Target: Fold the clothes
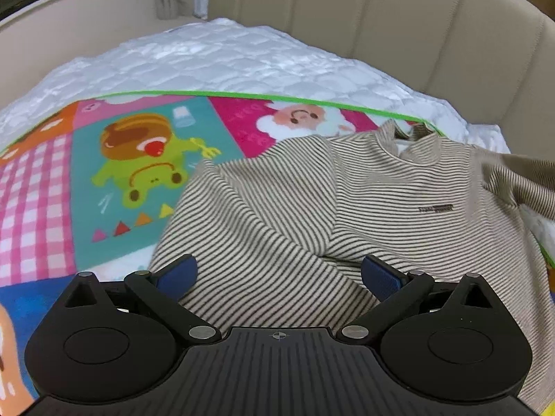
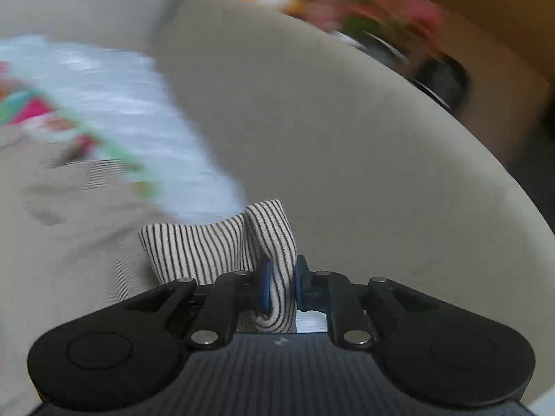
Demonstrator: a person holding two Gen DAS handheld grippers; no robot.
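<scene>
**A:** What did we have in front of us, starting with the biggest thing?

**B:** We faced a bed with a white quilted cover [image 1: 215,55], backed by a tall beige padded headboard [image 1: 399,17]. Over the quilt lay a bright cartoon blanket [image 1: 114,159] edged in green, with a frog, pink checks and a smiling pink face printed on it.

**A:** And where was the clothing?

**B:** A beige striped shirt [image 1: 284,201] lay spread on the cartoon blanket, front up, its collar toward the headboard and a small dark label on the chest. One sleeve was folded across the body, leaving a deep crease down the middle. At the right edge of the left camera's view, the other sleeve [image 2: 215,242] was lifted off the bed and looked blurred.

**A:** What were our grippers doing?

**B:** Our left gripper [image 1: 279,274] hung over the lower part of the shirt with its blue pads spread wide and nothing between them; we could not tell whether they touched the cloth. Our right gripper [image 2: 281,287] was pinched nearly closed on the striped cuff of that lifted sleeve, the fabric bunched between its blue pads and standing up past them.

**A:** Anything else on the right side?

**B:** Only blur: the headboard, and some orange and pink shapes beyond it that we could not make out.
</scene>
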